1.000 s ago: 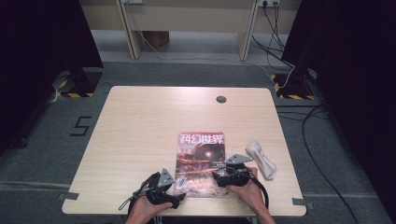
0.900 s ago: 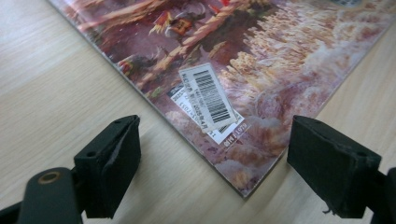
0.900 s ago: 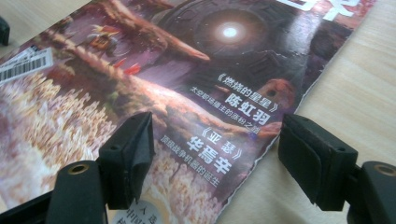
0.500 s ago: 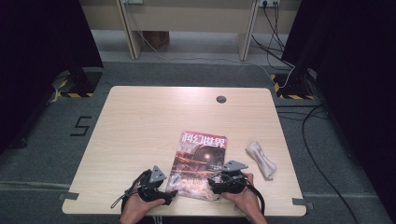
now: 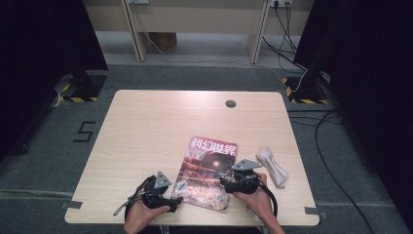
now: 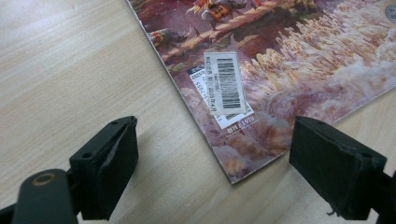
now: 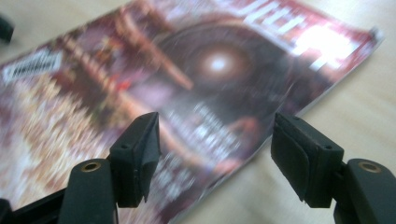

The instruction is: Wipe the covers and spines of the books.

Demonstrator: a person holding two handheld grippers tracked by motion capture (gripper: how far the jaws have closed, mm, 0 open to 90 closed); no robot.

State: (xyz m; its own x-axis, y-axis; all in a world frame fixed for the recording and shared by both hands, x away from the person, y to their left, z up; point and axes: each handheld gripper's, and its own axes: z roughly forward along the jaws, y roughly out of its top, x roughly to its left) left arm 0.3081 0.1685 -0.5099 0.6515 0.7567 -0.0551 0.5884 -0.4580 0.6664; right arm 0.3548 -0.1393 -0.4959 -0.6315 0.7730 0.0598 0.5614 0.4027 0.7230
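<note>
Spreading across most of the high view, the pale wooden worktop (image 5: 146, 146) carries a magazine (image 5: 209, 170) lying flat and closed, cover up, a little right of centre and close to the person's edge. Beside it on the right, apart from it, lies a rolled whitish cloth (image 5: 272, 166). No box, tray or other container stands on the worktop, so nothing is held inside anything.

Both tongs flank the magazine's near end. The left tongs (image 6: 215, 163) stand wide open and grip nothing; the lower corner of the cover, by the barcode label (image 6: 225, 83), sits between the jaws and just ahead of them. The right tongs (image 7: 215, 154) also gape wide and have just been closing a little; the cover's right edge runs between the jaws, yet the pads press on nothing. That view is blurred, so whether the jaws hang above the paper or brush it is hard to say.

The step in hand looks like opening or lifting the magazine. To do it well, the left tongs would best pin the corner near the spine while the right slides one jaw under the free edge, taking the cover alone rather than a thick wad of pages, and closes gently so the paper does not crease.
</note>
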